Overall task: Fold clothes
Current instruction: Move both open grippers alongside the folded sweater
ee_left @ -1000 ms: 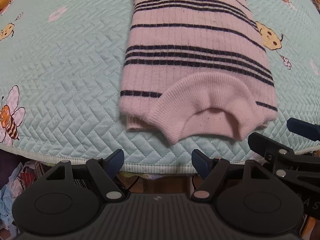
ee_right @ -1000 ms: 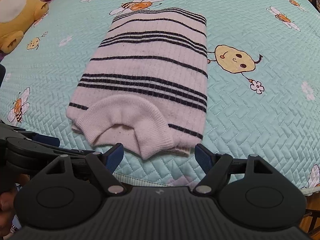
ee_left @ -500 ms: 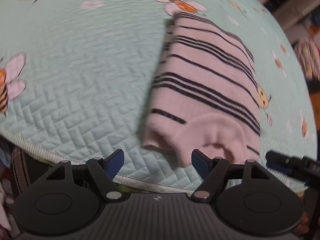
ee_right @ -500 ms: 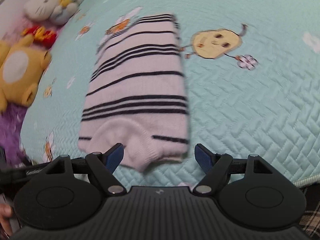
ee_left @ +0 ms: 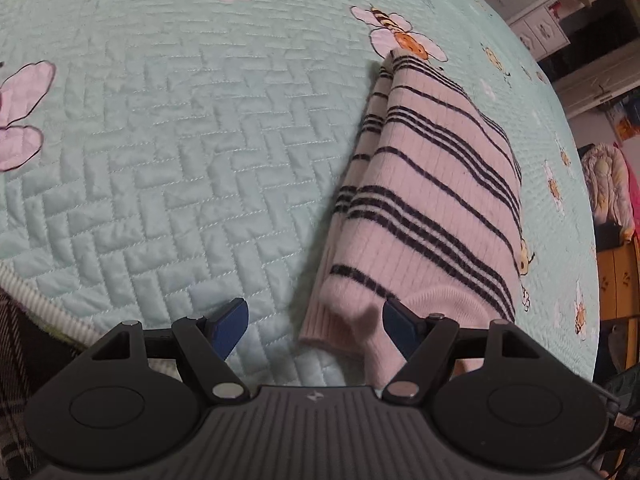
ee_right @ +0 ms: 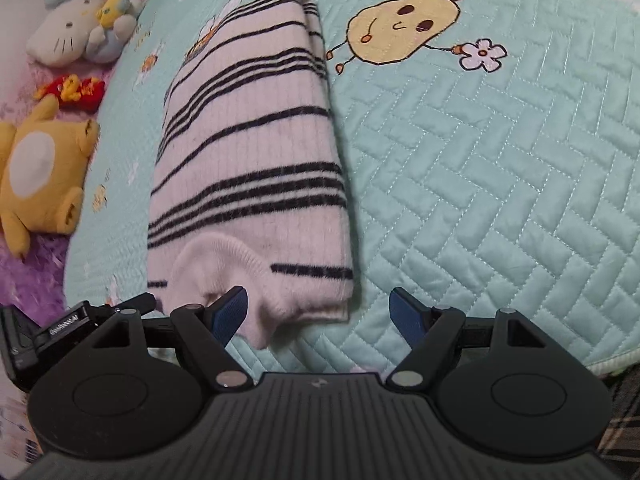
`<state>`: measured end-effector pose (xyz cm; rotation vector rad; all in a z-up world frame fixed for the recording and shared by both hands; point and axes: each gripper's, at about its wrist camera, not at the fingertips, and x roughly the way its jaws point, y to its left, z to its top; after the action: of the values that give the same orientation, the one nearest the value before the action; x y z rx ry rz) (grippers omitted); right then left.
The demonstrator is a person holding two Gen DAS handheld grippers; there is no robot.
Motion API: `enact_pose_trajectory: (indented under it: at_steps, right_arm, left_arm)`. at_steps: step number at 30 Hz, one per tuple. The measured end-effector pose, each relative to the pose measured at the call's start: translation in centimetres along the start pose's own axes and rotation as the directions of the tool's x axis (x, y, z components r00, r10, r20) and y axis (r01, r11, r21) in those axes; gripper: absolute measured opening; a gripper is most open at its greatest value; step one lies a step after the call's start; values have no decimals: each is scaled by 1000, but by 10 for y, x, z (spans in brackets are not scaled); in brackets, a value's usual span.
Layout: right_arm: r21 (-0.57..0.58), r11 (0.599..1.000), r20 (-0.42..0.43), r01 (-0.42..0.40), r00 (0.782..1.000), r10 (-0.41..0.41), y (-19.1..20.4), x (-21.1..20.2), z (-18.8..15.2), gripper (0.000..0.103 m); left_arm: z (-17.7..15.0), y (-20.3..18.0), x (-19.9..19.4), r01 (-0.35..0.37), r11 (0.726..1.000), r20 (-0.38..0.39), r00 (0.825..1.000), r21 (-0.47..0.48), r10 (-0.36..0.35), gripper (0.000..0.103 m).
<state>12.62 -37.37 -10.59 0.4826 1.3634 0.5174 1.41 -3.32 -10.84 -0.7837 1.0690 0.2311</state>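
Pink black-striped sweater [ee_right: 248, 184], folded long, lies on mint quilted bedspread [ee_left: 160, 152] printed with bees and flowers, collar toward bed's near edge. Left gripper [ee_left: 316, 326] and right gripper [ee_right: 318, 318] each spread wide, empty, at sweater's near corners. Plush toys [ee_right: 40, 176] beside bed; white cabinets [ee_left: 548, 28] beyond.

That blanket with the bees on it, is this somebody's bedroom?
Probably yes, a bedroom, likely a child's. The striped sweater lies on a quilted bedspread printed with bees and flowers, a yellow plush toy and a white cat plush sit beside it, and white cabinets stand behind.
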Motion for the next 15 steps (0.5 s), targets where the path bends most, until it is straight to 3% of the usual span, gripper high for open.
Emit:
enact_pose_trajectory:
  at_steps: [3, 8, 11, 15]
  right_arm:
    - [17, 1000, 1, -20, 1000, 20, -3, 3, 5, 78]
    - [-39, 999, -13, 39, 999, -39, 10, 12, 5, 79]
    - [-70, 997, -17, 38, 999, -39, 15, 15, 6, 80]
    - [-41, 996, -28, -76, 997, 75, 1, 19, 15, 80]
  left_arm:
    - [0, -10, 8, -13, 1000, -14, 1000, 22, 13, 77]
    - [-2, -24, 22, -42, 995, -42, 998, 91, 46, 78]
    - [2, -22, 25, -26, 997, -48, 998, 73, 30, 79]
    - [12, -13, 24, 28, 999, -45, 999, 37, -27, 79]
